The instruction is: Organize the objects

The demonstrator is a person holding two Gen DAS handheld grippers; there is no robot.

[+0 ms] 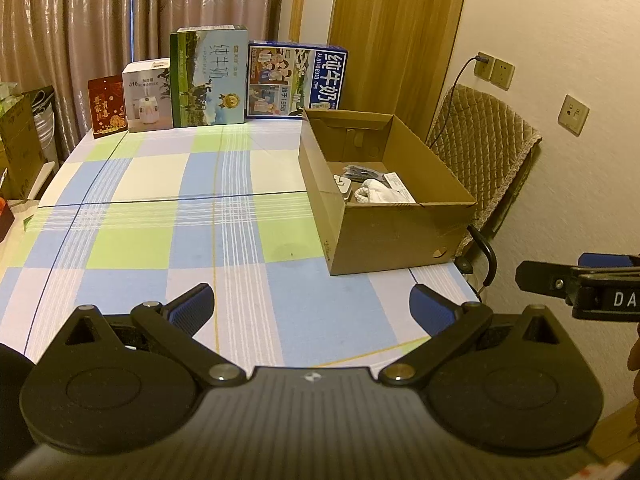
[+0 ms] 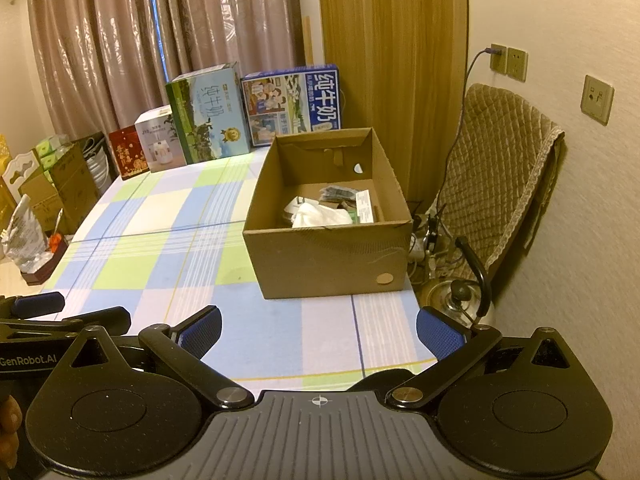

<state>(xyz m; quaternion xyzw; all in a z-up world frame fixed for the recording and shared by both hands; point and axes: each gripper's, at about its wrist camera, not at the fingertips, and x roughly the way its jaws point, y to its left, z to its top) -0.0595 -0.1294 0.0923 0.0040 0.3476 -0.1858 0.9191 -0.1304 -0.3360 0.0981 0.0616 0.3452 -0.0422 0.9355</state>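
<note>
1. Box (image 2: 328, 240): the open cardboard box stands on the checked table (image 2: 160, 248), ahead of both grippers and a little to the right. It already holds several small things: something white and crumpled (image 2: 320, 216), a dark packet (image 2: 338, 194) and a white labelled pack (image 2: 366, 204). What exactly they are is too small to tell.
2. Left gripper (image 1: 312, 308): jaws spread wide, nothing between the blue pads, held over the near part of the table.
3. Right gripper (image 2: 318, 330): also spread wide and empty, just beside the left one, with the box straight ahead.
4. Table between grippers and box: I see no loose item lying there to pick up.
5. Far edge beyond the grippers: a row of upright cartons, namely a red pack (image 1: 107, 106), a white carton (image 1: 147, 96), a green milk carton (image 1: 208, 76) and a blue milk carton (image 1: 296, 80). They stand neatly side by side.
6. Judgement: the sorting looks largely or wholly done, since the small things are in the box and both tools are empty. Whether the row of cartons is also meant to be moved cannot be told from here.
</note>
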